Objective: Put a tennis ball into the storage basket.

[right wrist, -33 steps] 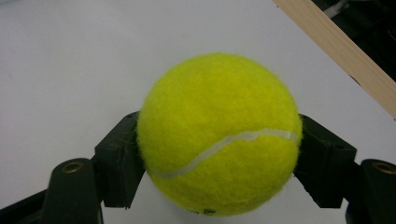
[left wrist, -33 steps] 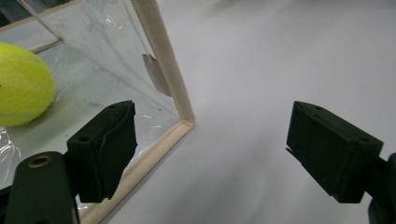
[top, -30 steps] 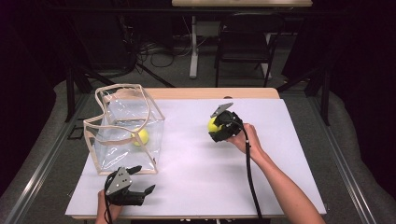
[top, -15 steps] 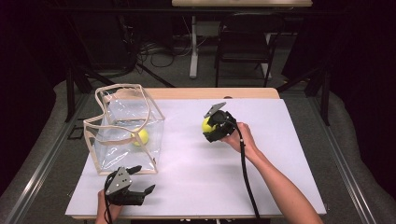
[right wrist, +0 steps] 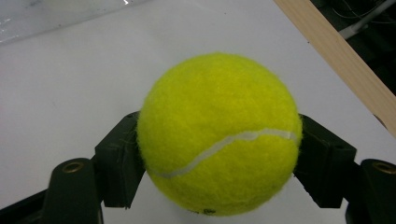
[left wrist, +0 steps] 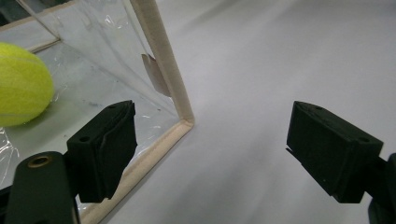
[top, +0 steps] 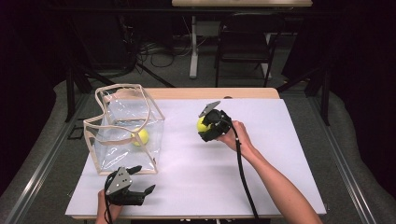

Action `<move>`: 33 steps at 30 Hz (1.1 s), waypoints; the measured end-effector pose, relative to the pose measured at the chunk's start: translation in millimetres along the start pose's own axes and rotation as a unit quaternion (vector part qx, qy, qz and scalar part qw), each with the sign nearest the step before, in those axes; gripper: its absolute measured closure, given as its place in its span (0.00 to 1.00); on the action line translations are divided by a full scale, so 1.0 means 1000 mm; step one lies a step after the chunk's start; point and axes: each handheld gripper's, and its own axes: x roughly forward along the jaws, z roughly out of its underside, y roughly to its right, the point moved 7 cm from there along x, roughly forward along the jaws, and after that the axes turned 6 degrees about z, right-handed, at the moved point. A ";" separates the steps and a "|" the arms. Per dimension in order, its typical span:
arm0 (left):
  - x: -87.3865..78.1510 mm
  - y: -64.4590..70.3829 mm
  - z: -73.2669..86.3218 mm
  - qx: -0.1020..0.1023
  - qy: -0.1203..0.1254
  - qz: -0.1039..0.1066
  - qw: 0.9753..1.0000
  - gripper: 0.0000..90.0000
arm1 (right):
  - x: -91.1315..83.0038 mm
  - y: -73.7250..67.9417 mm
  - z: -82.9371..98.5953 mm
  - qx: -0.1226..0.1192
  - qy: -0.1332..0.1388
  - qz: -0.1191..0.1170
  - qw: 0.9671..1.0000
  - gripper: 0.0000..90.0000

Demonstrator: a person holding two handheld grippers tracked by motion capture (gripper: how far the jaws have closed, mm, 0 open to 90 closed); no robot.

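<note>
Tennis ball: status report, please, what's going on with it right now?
Right gripper shut on tennis ball, held above the table. Left gripper open, idle by the clear bag. Second ball already inside. Path to bag unobstructed.

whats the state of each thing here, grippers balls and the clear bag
right gripper: shut on a tennis ball, lifted off the table
held tennis ball: clamped between both jaws
left gripper: open, holding nothing
clear bag: upright, top open
second tennis ball: lying inside the bag
</note>
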 end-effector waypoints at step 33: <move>-0.001 0.000 0.000 -0.001 0.003 0.000 1.000 0.18 | -0.008 -0.006 -0.045 -0.025 0.015 -0.013 0.999 0.29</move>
